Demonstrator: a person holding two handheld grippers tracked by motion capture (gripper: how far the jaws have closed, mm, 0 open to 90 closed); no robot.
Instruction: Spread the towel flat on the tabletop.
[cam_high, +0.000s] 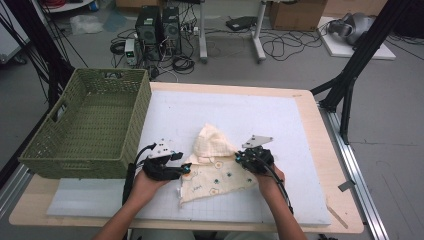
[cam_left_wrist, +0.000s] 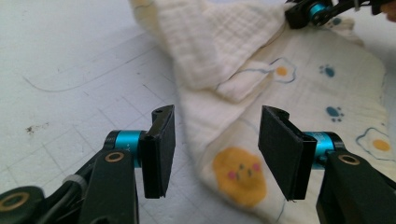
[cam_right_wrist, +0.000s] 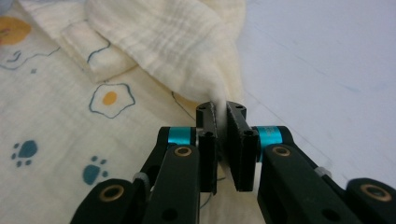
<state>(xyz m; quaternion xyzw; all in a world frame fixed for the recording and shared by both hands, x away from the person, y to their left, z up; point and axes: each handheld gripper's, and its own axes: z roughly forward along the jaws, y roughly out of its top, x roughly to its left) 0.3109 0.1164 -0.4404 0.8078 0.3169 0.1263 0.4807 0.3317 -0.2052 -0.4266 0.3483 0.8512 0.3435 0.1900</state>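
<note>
On the white gridded mat (cam_high: 280, 125) near the table's front edge lies the cream muslin cloth printed with fried eggs and blue paw prints (cam_high: 216, 175), one corner folded up into a peak that hides what is under it, and its small sewn label is too blurred to read. Right gripper (cam_right_wrist: 220, 114) has its jaws pressed together, pinching that raised fold, while the left gripper (cam_left_wrist: 215, 140) stands with jaws spread over the cloth's left edge, touching nothing. Off to the left, the green woven plastic basket (cam_high: 125, 130) sits partly off the mat, its interior bare.
</note>
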